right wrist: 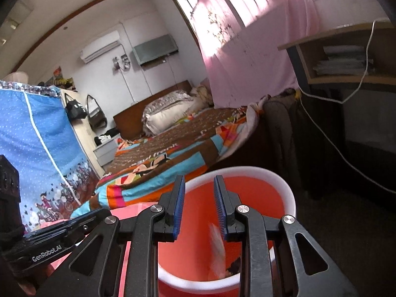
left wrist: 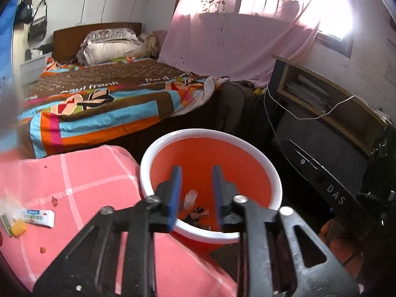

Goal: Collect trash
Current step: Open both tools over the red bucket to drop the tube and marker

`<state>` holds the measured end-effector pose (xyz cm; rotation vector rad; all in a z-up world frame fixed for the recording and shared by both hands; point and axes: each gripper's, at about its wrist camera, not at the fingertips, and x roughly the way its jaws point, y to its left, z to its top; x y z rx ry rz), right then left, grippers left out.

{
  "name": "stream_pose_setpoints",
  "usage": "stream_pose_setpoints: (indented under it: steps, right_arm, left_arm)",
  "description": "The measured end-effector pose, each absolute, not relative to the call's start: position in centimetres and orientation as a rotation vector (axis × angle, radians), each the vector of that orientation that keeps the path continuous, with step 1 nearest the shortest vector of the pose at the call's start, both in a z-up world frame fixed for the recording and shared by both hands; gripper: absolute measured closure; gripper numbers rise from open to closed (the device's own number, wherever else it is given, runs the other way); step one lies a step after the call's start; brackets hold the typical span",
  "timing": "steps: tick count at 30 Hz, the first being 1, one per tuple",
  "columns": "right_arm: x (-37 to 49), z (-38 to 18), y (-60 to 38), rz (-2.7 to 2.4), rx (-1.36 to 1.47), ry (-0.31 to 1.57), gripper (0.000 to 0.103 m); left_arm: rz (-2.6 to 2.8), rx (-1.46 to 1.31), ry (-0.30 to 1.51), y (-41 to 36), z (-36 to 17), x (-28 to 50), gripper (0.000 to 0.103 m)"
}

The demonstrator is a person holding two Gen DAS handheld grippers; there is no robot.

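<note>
An orange bin with a white rim (left wrist: 210,133) stands beside a pink checked surface (left wrist: 81,178). My left gripper (left wrist: 196,195) is open and empty above the bin's mouth. Scraps of trash (left wrist: 198,212) lie at the bin's bottom, and a pale blurred piece (left wrist: 190,198) shows between my fingers, apart from them. In the right wrist view my right gripper (right wrist: 199,208) is open over the same bin (right wrist: 289,193), with a blurred pale wrapper (right wrist: 217,255) below it inside the bin. A toothpaste tube (left wrist: 39,217) and a yellow cap (left wrist: 19,227) lie on the pink surface at the left.
A bed with a colourful quilt (left wrist: 99,99) lies behind the bin. A dark desk with a shelf (left wrist: 321,99) and a white cable (left wrist: 272,109) stands at the right. A pink curtain (left wrist: 235,37) hangs at the back. A blue fabric wardrobe (right wrist: 37,148) is left.
</note>
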<state>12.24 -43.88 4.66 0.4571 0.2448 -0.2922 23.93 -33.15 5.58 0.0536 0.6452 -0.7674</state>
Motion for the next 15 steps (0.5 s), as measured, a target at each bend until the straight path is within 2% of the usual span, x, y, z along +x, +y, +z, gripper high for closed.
stream_pose_setpoints:
  steps: [5, 9, 10, 15]
  right_arm:
    - [12.4, 4.5, -44.1, -0.298, 0.471, 0.262, 0.077]
    - [12.4, 4.7, -43.9, -0.293, 0.46, 0.252, 0.063]
    - [12.4, 4.8, -43.7, -0.291, 0.452, 0.245, 0.059]
    - [12.4, 5.7, -42.1, -0.28, 0.39, 0.202, 0.056]
  left_arm:
    - [-0.746, 0.036, 0.635, -32.3, 5.5, 24.0, 0.061]
    - [-0.72, 0.015, 0.619, -31.3, 5.7, 24.1, 0.057]
    - [-0.712, 0.008, 0.611, -30.9, 5.8, 24.0, 0.054]
    - [-0.634, -0.033, 0.542, -28.1, 6.8, 23.7, 0.037]
